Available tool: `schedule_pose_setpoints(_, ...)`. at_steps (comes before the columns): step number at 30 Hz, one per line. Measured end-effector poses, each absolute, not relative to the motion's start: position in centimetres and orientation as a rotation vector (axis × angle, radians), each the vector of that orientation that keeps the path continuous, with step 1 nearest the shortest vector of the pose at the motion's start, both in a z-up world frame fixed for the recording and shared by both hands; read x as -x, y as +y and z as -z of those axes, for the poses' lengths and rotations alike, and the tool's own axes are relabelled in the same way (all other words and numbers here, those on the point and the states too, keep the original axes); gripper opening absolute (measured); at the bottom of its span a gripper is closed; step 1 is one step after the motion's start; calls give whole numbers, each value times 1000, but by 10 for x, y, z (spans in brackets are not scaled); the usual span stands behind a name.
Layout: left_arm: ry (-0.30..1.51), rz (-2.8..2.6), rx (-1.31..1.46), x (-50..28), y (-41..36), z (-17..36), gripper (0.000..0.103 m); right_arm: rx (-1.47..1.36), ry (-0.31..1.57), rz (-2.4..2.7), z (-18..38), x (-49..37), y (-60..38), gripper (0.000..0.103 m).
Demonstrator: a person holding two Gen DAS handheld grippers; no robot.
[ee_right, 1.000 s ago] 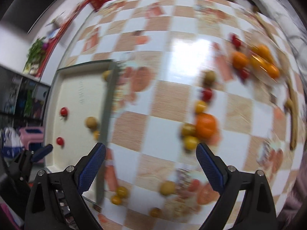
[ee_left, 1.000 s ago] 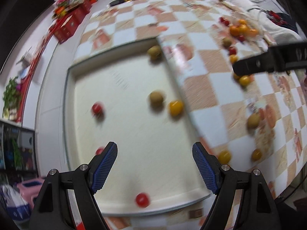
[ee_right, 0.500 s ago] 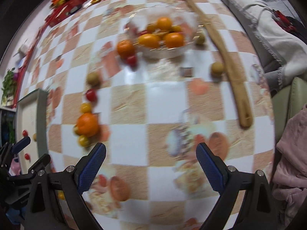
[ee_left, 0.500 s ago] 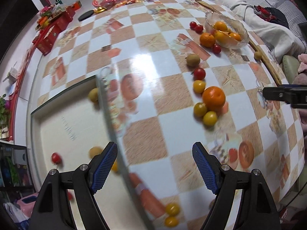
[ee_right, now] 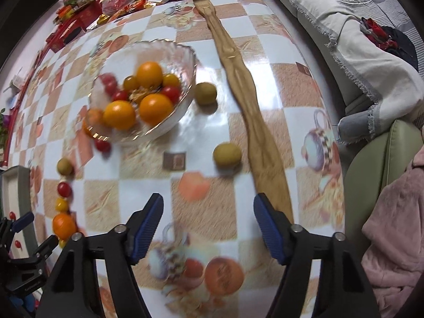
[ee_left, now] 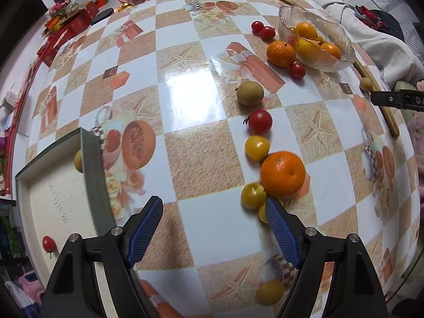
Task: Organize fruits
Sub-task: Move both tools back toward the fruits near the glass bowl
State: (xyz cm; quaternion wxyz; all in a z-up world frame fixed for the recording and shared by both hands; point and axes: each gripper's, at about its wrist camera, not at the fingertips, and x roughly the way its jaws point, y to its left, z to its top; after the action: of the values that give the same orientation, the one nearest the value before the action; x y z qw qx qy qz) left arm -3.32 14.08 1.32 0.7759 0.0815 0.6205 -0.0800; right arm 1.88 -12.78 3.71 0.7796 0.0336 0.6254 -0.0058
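Observation:
My left gripper (ee_left: 213, 229) is open and empty above the checkered table. A row of fruit lies just ahead to its right: an orange (ee_left: 282, 173), yellow tomatoes (ee_left: 253, 195), a red tomato (ee_left: 260, 122) and a brown-green fruit (ee_left: 250, 93). A glass bowl (ee_left: 334, 35) with oranges stands far right. A green-rimmed tray (ee_left: 92, 159) with a red tomato (ee_left: 48, 243) lies at left. My right gripper (ee_right: 208, 224) is open and empty, short of a brown-green fruit (ee_right: 227, 154). The bowl (ee_right: 182, 53) holds oranges and tomatoes.
A long wooden stick (ee_right: 254, 116) lies along the table's right side. A sofa with a grey blanket (ee_right: 357, 53) and pink cloth (ee_right: 397, 225) borders the right edge. Red boxes and snack packets (ee_left: 76, 23) crowd the far table end. My left gripper shows in the right wrist view (ee_right: 23, 238).
My left gripper has swung right from over the tray to the row of fruit on the table. My right gripper has swung right toward the bowl and the stick. Both stayed open.

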Motion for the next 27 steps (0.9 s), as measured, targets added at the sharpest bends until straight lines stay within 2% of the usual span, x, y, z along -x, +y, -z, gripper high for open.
schedule_pose_setpoints(5, 1337, 173, -147, 24, 138, -12, 81, -8, 1340, -7, -28, -34, -126, 67)
schedule_pose_setpoints(7, 1336, 172, -136, 23, 138, -11, 81, 6, 1346, -15, -23, -37, -125, 59)
schedule_pose_setpoints(14, 1338, 178, -119, 19, 138, -10, 81, -13, 1360, -13, -11, -43, -124, 38)
schedule_pose_setpoints(15, 1339, 179, -116, 18, 138, -9, 81, -21, 1357, -19, -12, -43, -125, 30)
schedule_pose_setpoints(16, 1340, 180, -112, 19, 138, -9, 81, -32, 1356, -30, -12, -43, -126, 16)
schedule_pose_setpoints(17, 1341, 180, -110, 19, 138, -9, 81, -45, 1358, -43, -12, -44, -126, 13)
schedule_pose_setpoints(20, 1343, 194, -94, 23, 140, -10, 75, -76, 1363, -87, -13, -40, -124, 11)
schedule_pose_setpoints(27, 1349, 196, -100, 32, 153, -10, 75, -125, 1369, -171, -14, -14, -110, 11)
